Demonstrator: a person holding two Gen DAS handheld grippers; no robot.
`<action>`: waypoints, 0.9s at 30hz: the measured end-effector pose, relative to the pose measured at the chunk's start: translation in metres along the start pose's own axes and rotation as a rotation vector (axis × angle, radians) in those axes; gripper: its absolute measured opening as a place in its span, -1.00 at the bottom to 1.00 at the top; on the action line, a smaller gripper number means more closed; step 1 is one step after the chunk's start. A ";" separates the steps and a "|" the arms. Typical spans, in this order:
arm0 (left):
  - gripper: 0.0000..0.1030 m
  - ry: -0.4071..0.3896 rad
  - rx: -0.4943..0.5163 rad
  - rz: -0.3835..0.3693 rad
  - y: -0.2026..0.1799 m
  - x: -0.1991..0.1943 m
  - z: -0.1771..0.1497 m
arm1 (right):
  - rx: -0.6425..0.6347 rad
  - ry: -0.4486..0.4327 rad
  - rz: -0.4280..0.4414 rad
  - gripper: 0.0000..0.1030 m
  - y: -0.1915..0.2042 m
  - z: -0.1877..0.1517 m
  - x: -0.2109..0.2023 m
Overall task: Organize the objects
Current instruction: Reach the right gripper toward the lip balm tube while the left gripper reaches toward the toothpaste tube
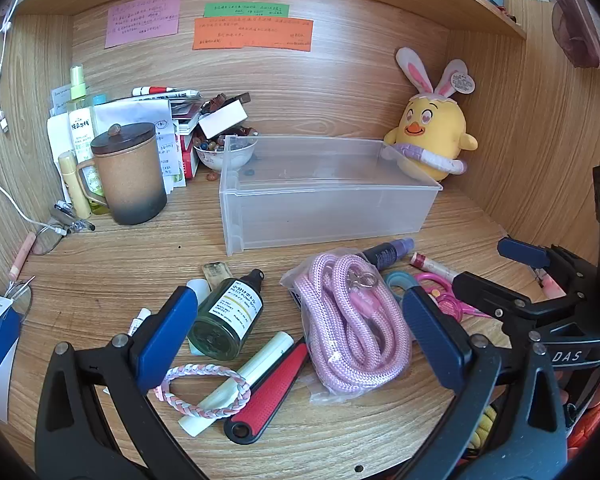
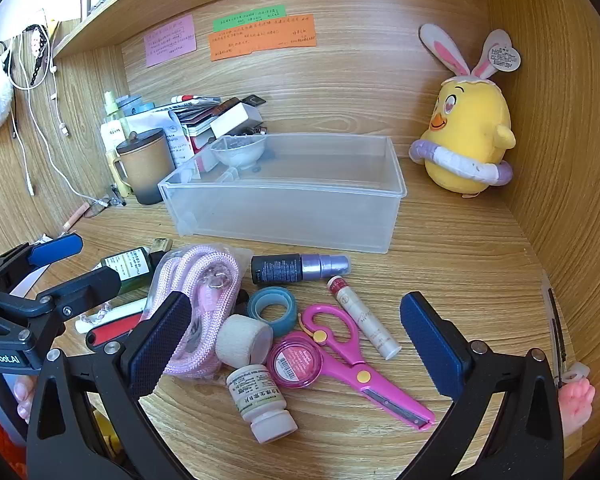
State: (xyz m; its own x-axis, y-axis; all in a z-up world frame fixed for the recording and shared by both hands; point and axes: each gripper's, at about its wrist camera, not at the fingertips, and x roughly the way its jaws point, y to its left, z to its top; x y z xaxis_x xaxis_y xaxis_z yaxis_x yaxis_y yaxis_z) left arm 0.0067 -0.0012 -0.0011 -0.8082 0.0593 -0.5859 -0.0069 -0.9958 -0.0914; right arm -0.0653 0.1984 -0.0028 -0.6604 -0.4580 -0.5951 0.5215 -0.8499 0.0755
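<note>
A clear plastic bin (image 1: pixel 324 196) (image 2: pixel 288 204) sits empty at the back of the desk. In front lie a bagged pink rope (image 1: pixel 352 320) (image 2: pixel 196 300), a green bottle (image 1: pixel 226 316), a braided bracelet (image 1: pixel 202 394), a white tube (image 1: pixel 240 384) and a red-and-black handle (image 1: pixel 268 392). The right wrist view shows pink scissors (image 2: pixel 352 356), a pink round case (image 2: pixel 296 362), a white pill bottle (image 2: pixel 260 404), a bandage roll (image 2: pixel 242 340), a blue tape roll (image 2: pixel 272 308), a spray bottle (image 2: pixel 300 268) and a lip balm (image 2: pixel 364 316). My left gripper (image 1: pixel 300 340) is open above the rope and green bottle. My right gripper (image 2: pixel 296 340) is open above the scissors.
A lidded brown mug (image 1: pixel 128 176), bottles, papers and a bowl of beads (image 1: pixel 224 152) crowd the back left. A yellow plush chick (image 1: pixel 432 132) (image 2: pixel 468 140) stands at the back right. Wooden walls enclose the desk on three sides. A white cable (image 1: pixel 0 120) hangs at left.
</note>
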 end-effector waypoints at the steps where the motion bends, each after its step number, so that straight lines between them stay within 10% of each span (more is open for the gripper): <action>1: 1.00 0.000 -0.001 0.000 0.000 0.000 0.000 | -0.001 0.000 0.000 1.00 0.001 0.000 0.000; 27: 1.00 0.013 -0.009 0.000 0.002 0.005 -0.004 | 0.003 0.005 0.005 1.00 0.000 0.000 0.000</action>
State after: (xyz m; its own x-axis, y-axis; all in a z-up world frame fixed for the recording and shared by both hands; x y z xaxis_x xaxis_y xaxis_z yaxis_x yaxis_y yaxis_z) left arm 0.0053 -0.0025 -0.0071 -0.8007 0.0599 -0.5960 -0.0011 -0.9951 -0.0985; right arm -0.0651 0.1981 -0.0034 -0.6551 -0.4613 -0.5984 0.5234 -0.8482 0.0810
